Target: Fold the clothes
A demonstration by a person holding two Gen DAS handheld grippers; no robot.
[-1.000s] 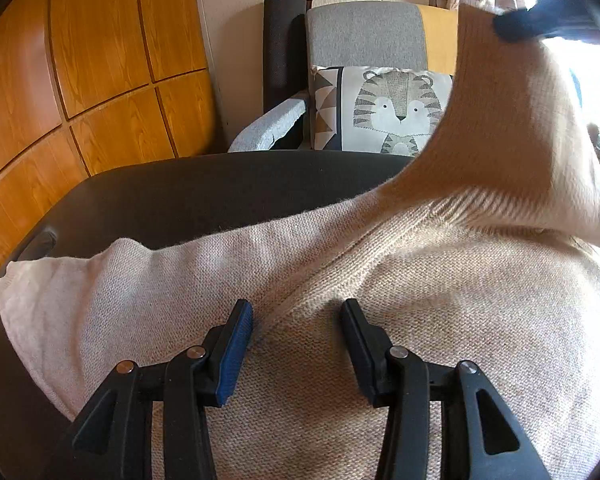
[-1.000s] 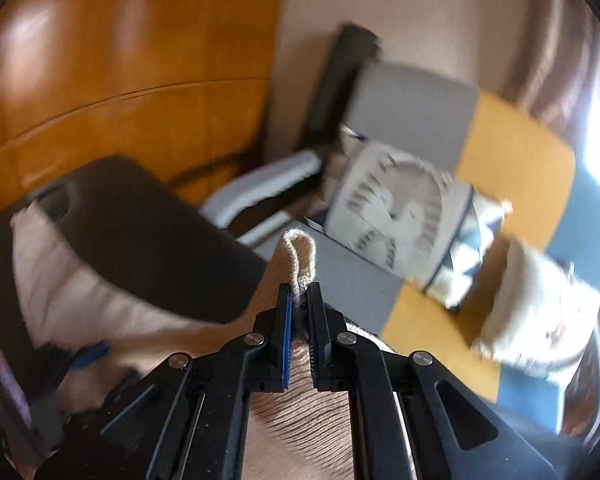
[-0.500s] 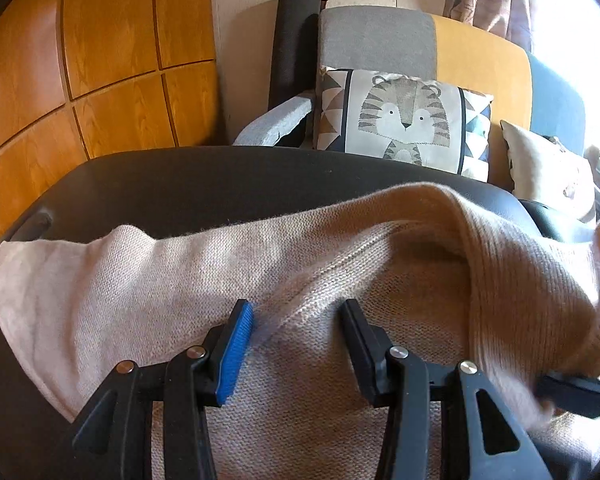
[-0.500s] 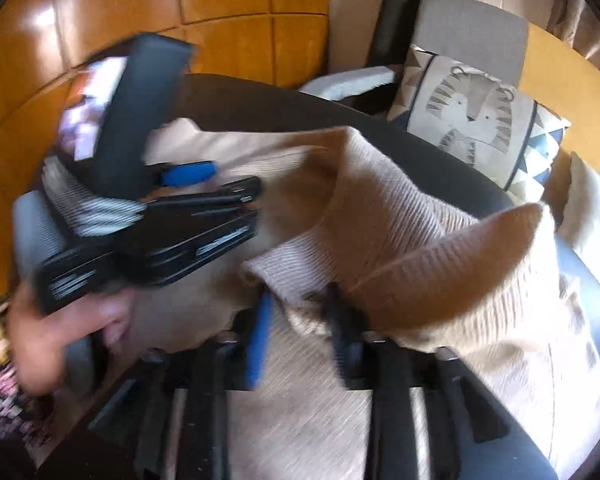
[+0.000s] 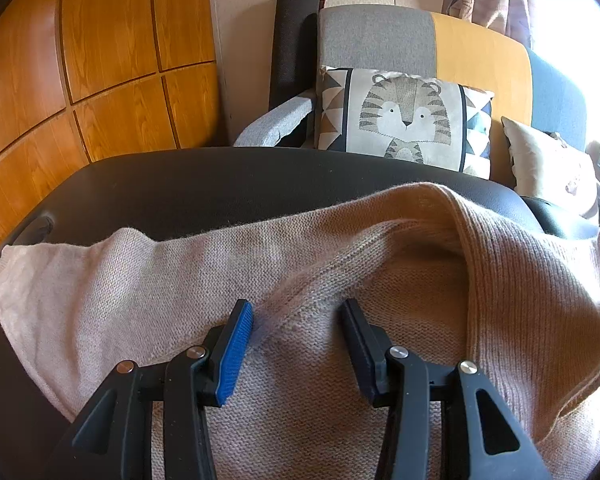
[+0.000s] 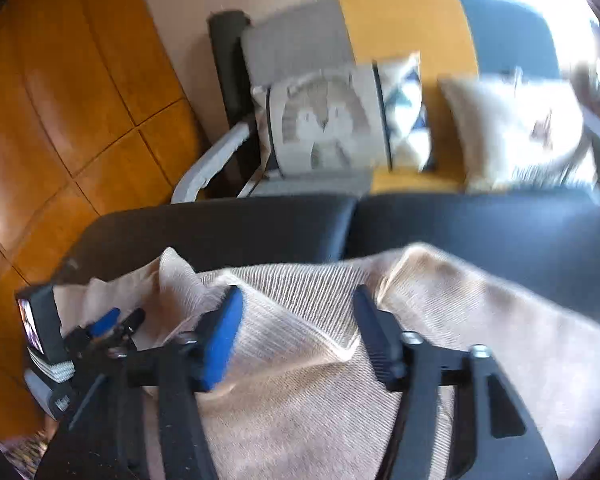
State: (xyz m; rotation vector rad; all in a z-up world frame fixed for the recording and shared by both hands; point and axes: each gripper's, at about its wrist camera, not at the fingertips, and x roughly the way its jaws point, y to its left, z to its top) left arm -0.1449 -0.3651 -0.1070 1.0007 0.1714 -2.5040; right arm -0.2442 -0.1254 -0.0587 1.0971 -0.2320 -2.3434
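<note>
Now the beige knitted sweater (image 5: 340, 280) lies spread over the dark padded worktop (image 5: 204, 188), its ribbed part folded over on the right. Above it, the left gripper (image 5: 298, 320) stands apart, clamping nothing. Meanwhile the right gripper (image 6: 298, 308) is closing, its pads apart over the ribbed fold and gripping nothing. Behind stands a tiger-print cushion (image 5: 404, 120).
</note>
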